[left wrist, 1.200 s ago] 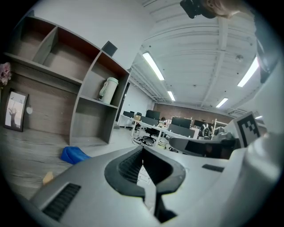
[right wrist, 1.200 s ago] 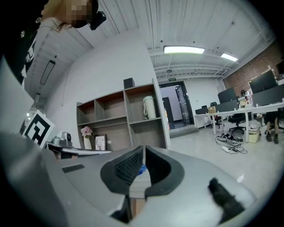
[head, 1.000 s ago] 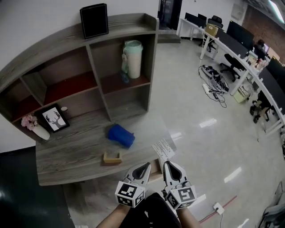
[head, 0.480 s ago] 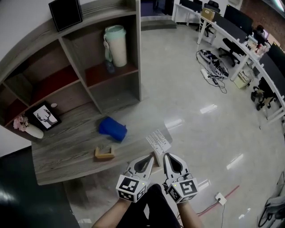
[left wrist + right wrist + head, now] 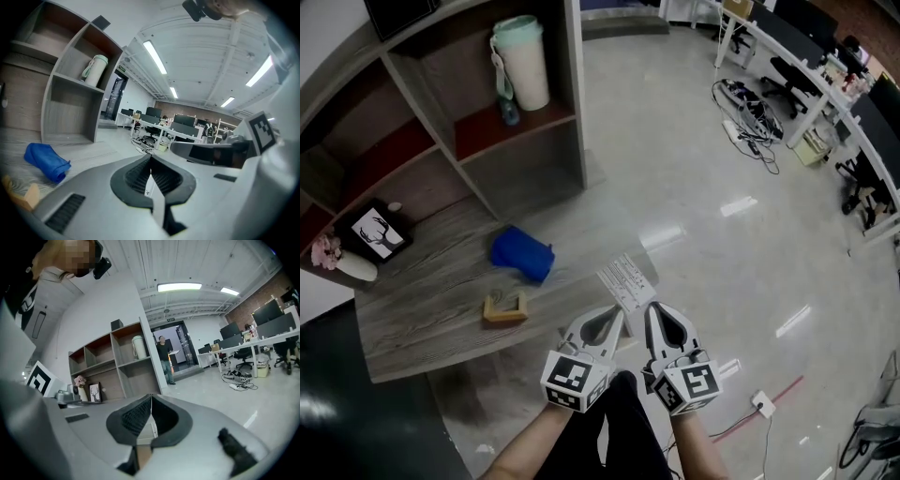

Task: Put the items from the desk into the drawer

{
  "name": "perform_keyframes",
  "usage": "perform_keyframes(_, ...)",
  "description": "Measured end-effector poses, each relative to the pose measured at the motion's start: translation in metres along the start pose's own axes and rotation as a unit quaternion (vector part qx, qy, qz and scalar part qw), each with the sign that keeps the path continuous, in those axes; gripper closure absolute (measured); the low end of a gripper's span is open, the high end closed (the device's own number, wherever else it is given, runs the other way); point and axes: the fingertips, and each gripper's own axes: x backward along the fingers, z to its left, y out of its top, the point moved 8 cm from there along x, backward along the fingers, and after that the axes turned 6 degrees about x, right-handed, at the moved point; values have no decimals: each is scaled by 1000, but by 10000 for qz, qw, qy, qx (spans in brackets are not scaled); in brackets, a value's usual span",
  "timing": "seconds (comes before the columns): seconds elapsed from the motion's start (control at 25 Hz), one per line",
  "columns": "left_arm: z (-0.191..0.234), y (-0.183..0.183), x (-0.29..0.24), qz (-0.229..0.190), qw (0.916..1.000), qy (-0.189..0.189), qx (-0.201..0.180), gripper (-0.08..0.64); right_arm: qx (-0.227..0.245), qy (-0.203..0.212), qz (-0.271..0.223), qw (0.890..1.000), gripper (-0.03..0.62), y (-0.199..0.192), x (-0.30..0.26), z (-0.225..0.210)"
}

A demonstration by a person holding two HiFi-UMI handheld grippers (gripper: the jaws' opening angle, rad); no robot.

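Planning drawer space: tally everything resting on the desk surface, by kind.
blue pouch: 1
wooden holder: 1
paper sheet: 1
framed picture: 1
vase with flowers: 1
small pale object: 1
Total: 6

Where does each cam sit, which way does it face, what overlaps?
Head view: on the head, steeply down on desk, blue pouch, shelf; forearms, left gripper, right gripper show.
Left gripper view: on the left gripper, along its shut jaws toward pouch and office; right gripper at right.
Right gripper view: on the right gripper, along shut jaws toward shelf; left gripper at left.
Shared: mint tumbler in all three.
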Motion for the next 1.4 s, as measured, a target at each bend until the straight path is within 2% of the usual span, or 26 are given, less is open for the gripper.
perform_keyframes(0.6, 11, -34, -25, 146, 9999, -1, -19, 549, -339, -54, 112, 9993, 580, -41, -13, -18)
perform_keyframes(0.72, 13, -41, -27, 163, 9999, 35, 9, 549, -630, 0, 140, 9979, 580, -53, -12, -21)
perform_keyframes(0.88, 15, -49, -30, 200, 9998, 64, -11, 549, -1319, 132, 147, 9911, 580, -70, -12, -25)
perform_keyframes(1.08, 15, -58, -31, 244, 9996, 95, 61, 549, -2080, 203, 154, 9778, 578, -89, -9, -33)
perform_keyframes(1.12, 15, -60, -31, 258, 9996, 102, 74, 549, -2257, 249, 203, 9737, 557, -93, -10, -35)
perform_keyframes(1.16, 16, -62, -31, 277, 9995, 109, 80, 549, -2454, 299, 251, 9686, 481, -97, -11, -36)
perform_keyframes(1.2, 16, -64, -31, 299, 9995, 119, 79, 549, -2672, 331, 272, 9627, 457, -101, -12, -37)
perform_keyframes(1.28, 18, -68, -33, 339, 9993, 159, 63, 549, -3152, 308, 249, 9482, 457, -111, -13, -41)
perform_keyframes(1.4, 22, -76, -35, 381, 9990, 237, 51, 549, -3880, 286, 200, 9210, 451, -126, -15, -47)
